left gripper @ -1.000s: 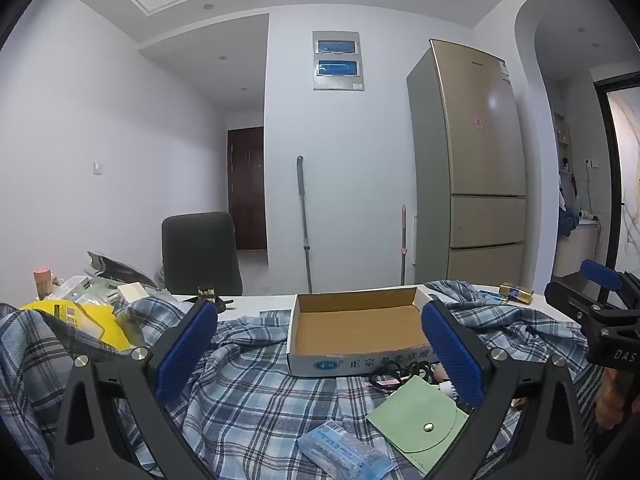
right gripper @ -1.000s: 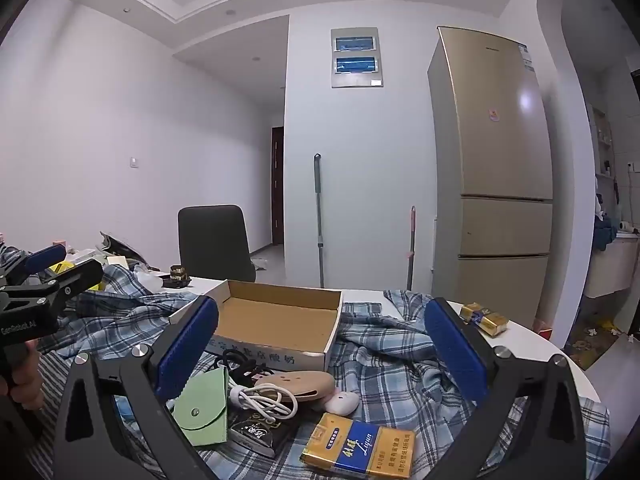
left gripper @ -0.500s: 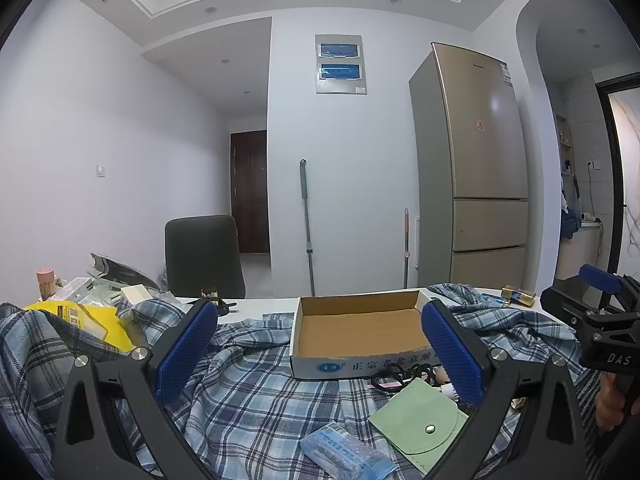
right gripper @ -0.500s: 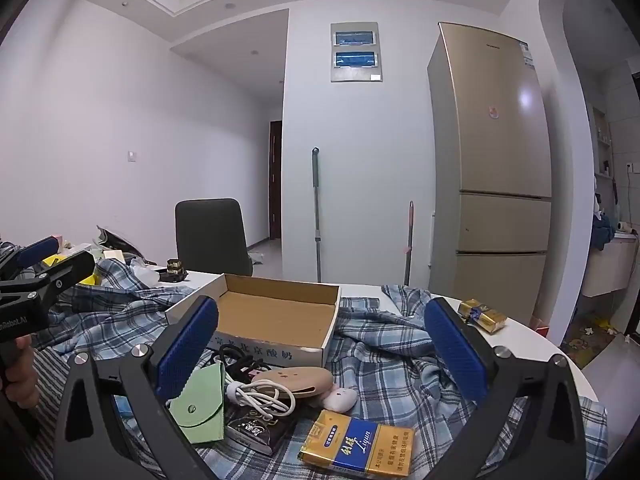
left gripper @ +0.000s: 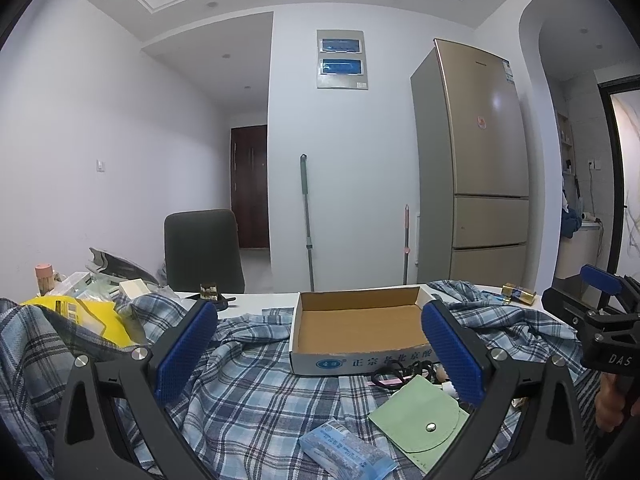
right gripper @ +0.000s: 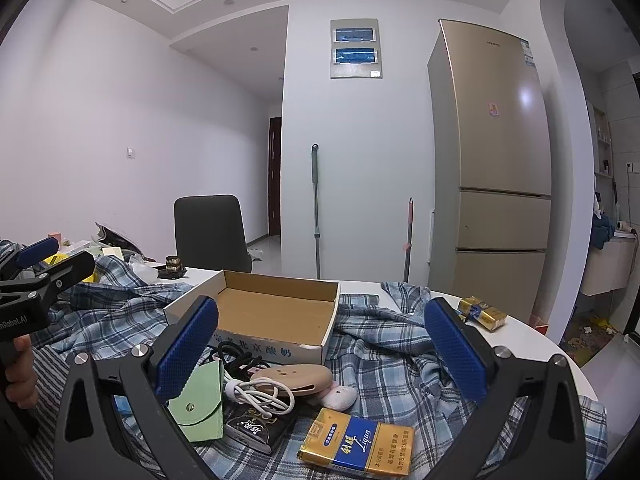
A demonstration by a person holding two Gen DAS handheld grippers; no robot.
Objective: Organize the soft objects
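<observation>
well, both grippers hang spread wide above the table with nothing between their blue pads: the left gripper (left gripper: 320, 344) and the right gripper (right gripper: 322, 340). a crumpled plaid shirt (left gripper: 248, 392) covers the tabletop. an empty cardboard box (left gripper: 360, 320) sits on the shirt, and just in front of it lie a green snap pouch (left gripper: 420, 424), a tissue pack (left gripper: 344, 452) and a yellow and blue carton (right gripper: 356, 446).
</observation>
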